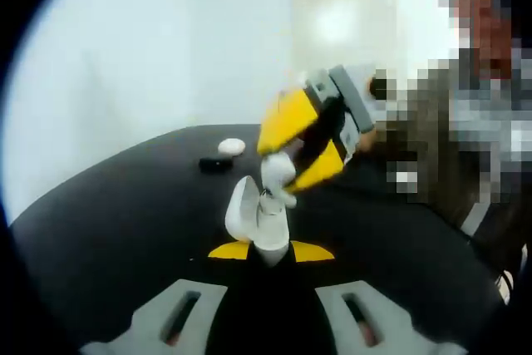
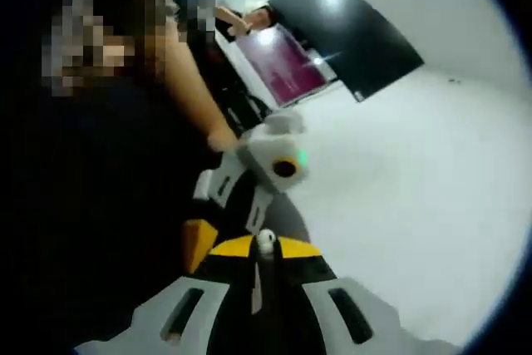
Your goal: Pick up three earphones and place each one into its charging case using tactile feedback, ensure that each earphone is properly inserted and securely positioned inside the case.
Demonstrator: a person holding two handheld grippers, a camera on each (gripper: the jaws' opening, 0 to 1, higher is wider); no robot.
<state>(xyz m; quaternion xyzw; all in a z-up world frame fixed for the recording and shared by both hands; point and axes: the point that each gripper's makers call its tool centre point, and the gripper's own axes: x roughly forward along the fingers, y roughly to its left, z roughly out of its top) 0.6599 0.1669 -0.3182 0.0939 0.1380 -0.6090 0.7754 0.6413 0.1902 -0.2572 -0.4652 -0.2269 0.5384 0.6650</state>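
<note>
1. Jaws of the left gripper (image 1: pixel 268 252) are pinched on an open white charging case (image 1: pixel 256 224), held upright between the yellow tips, its lid hinged back to the left.
2. In the left gripper view, the right gripper (image 1: pixel 287 174) comes in from the upper right, tilted down over the case, with a white earphone (image 1: pixel 277 175) between its yellow-and-black tips, just above the case's opening.
3. I cannot tell whether the earphone touches the case.
4. Jaws of the right gripper (image 2: pixel 264 248), in the right gripper view, are pressed on the earphone (image 2: pixel 265 241), whose rounded white head shows between the yellow tips.
5. Beyond those tips in the same view sits the left gripper (image 2: pixel 199 239), seen from its front, its one visible yellow tip low and to the left.
6. A black surface (image 1: pixel 125 214) lies beneath both grippers in the left gripper view.
7. Far on that surface, left of the right gripper, rest a small white oval case (image 1: pixel 231 146) and, just nearer, a small black case (image 1: pixel 215 165); they lie close together, and whether they touch is unclear.
8. A person's forearm (image 2: pixel 193 93) runs down toward the left gripper in the right gripper view.
9. A dark wall screen (image 2: pixel 345 31) hangs far behind it in that view.
</note>
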